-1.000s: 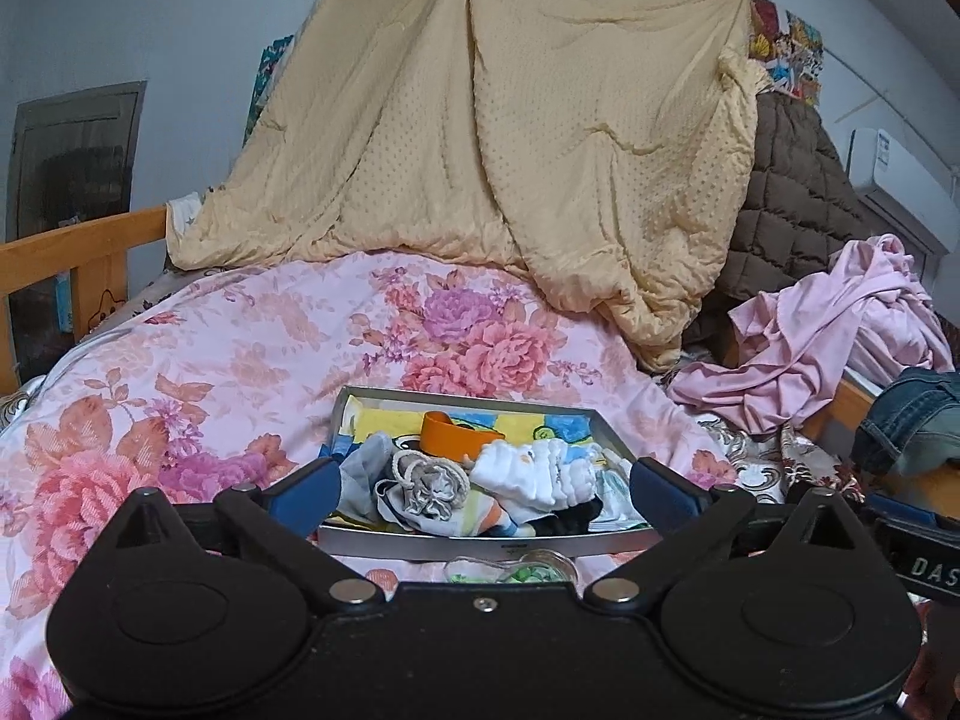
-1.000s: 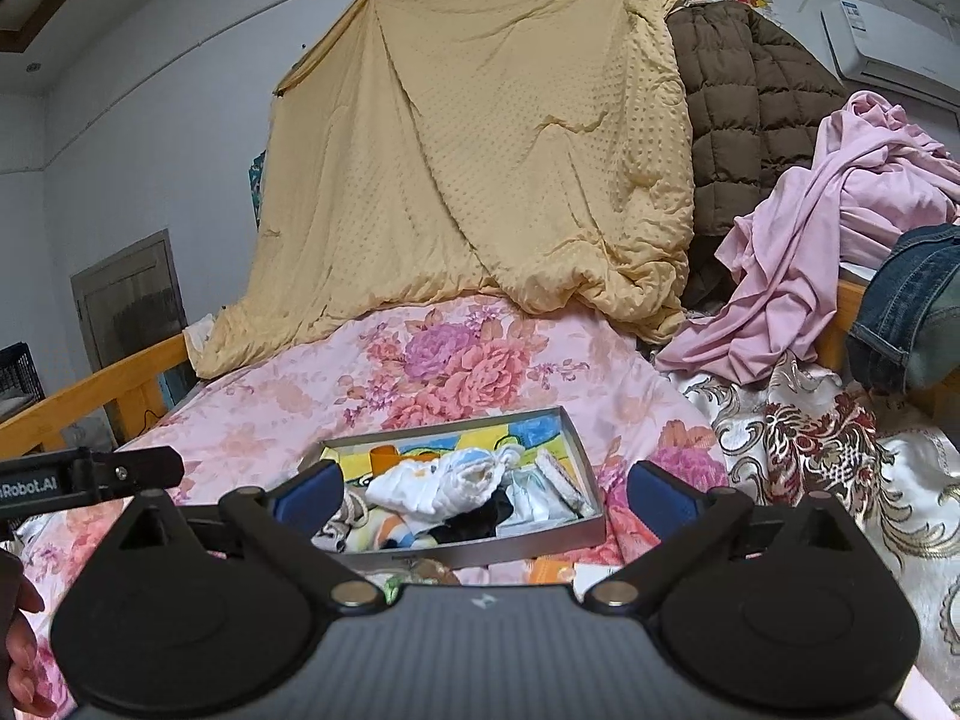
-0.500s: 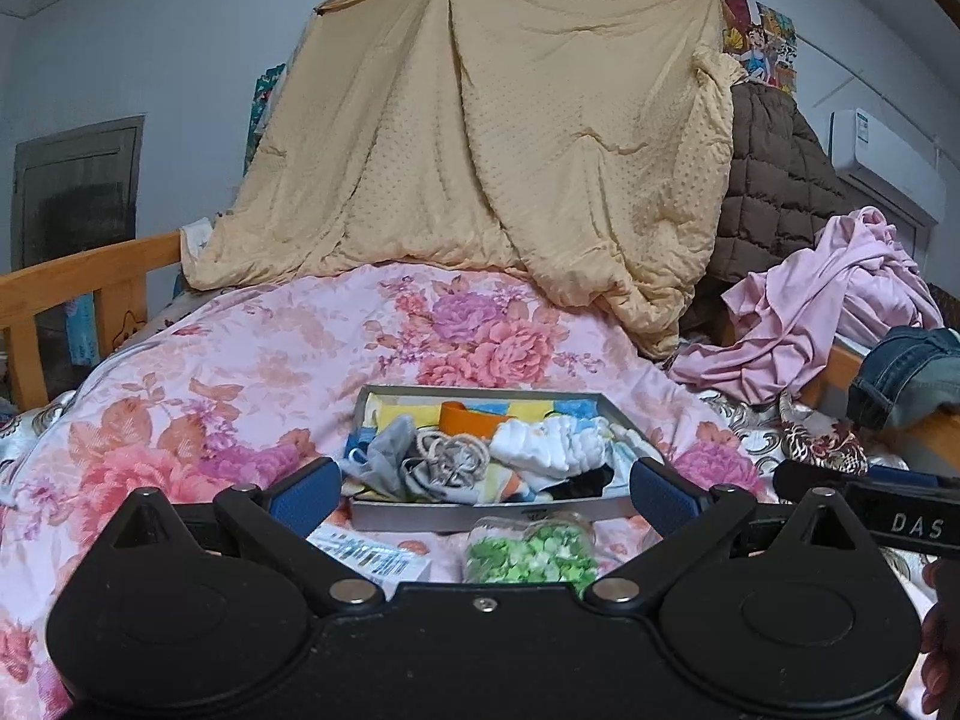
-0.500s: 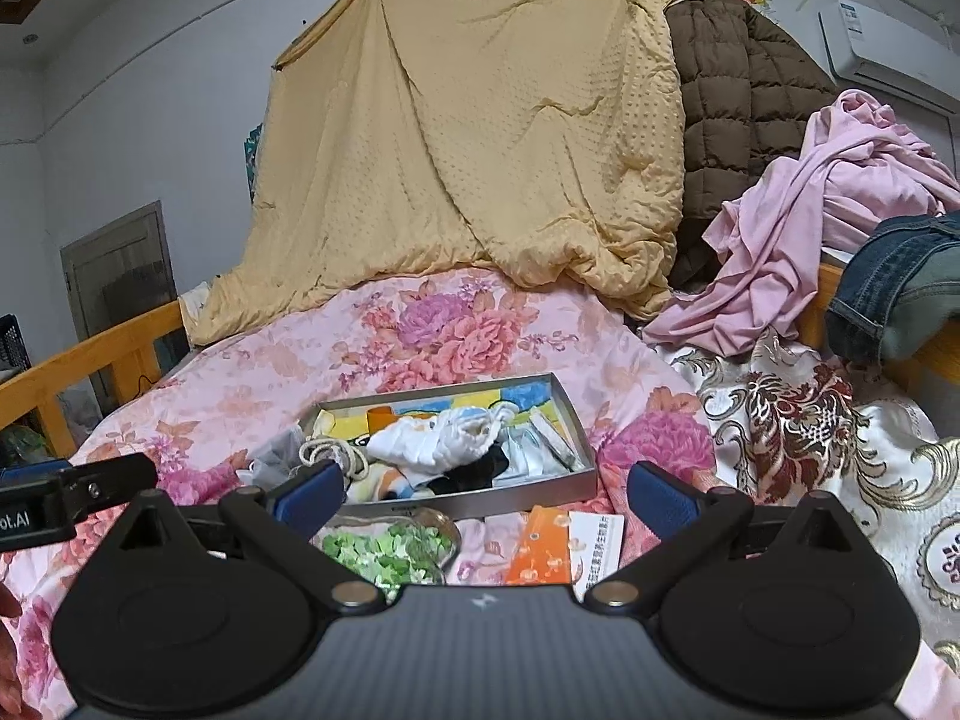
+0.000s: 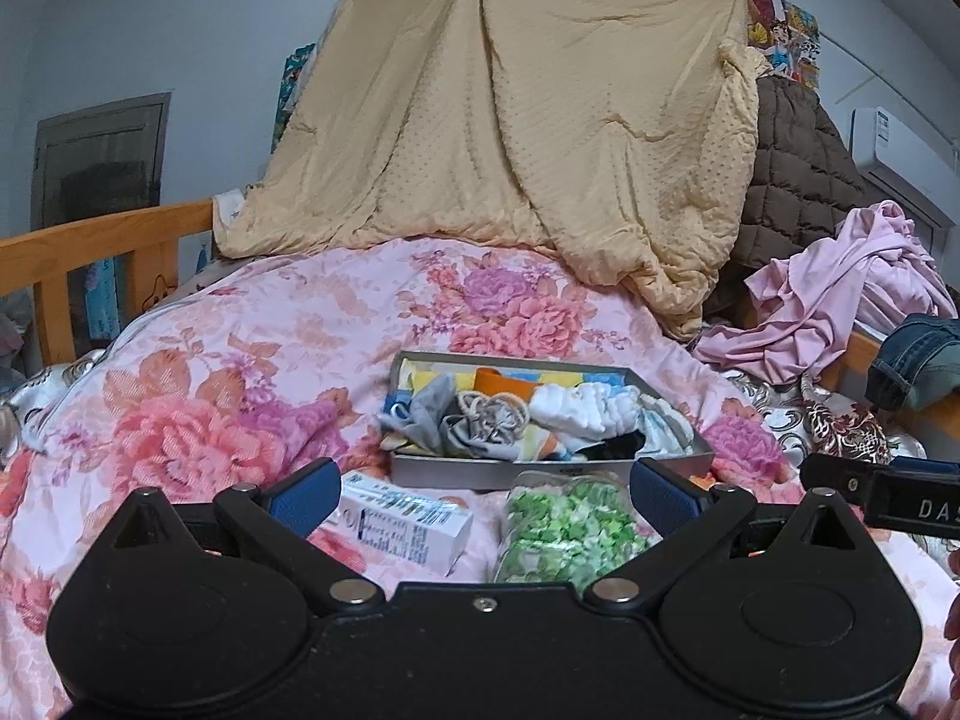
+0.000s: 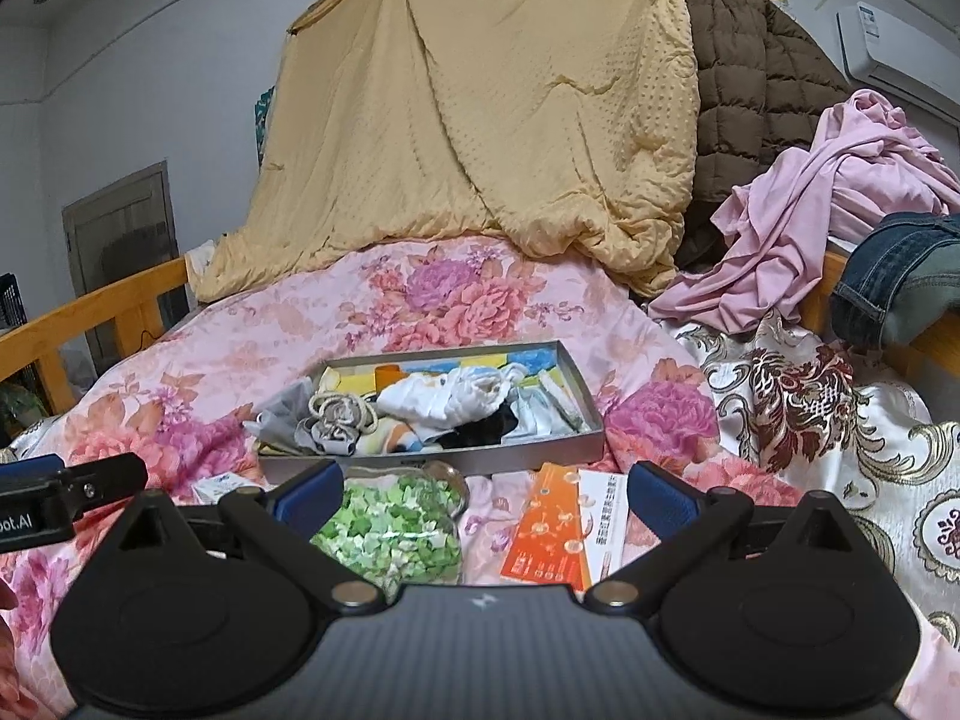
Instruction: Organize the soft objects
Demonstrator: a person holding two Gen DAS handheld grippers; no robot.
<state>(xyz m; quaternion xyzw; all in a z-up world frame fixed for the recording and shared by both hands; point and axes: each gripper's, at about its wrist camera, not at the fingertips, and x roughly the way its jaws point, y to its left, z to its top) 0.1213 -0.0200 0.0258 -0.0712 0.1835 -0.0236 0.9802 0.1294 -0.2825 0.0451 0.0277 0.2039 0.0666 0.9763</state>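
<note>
Risk: floral quilt [image 5: 252, 360] soft, uneven; grey tray [image 6: 420, 461] may tip if pressed at edge, spilling heaped load. Gripping one sock may drag tangled neighbours over rim.

Tray, on quilt ahead of both tools: white socks [image 6: 444, 399], grey sock bundle [image 5: 480, 420], orange item [image 5: 501, 385].

Clear bag [image 6: 390, 531], near tray front: green bits.

Left gripper [image 5: 480, 489], right gripper [image 6: 483, 489]: jaws wide, nothing held.

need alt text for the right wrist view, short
The open right hand-held gripper hovers over a flowered bedspread, empty, with a grey tray of socks and small cloths ahead. Nearer lie a bag of green bits and an orange leaflet; a yellow blanket hangs behind.
</note>
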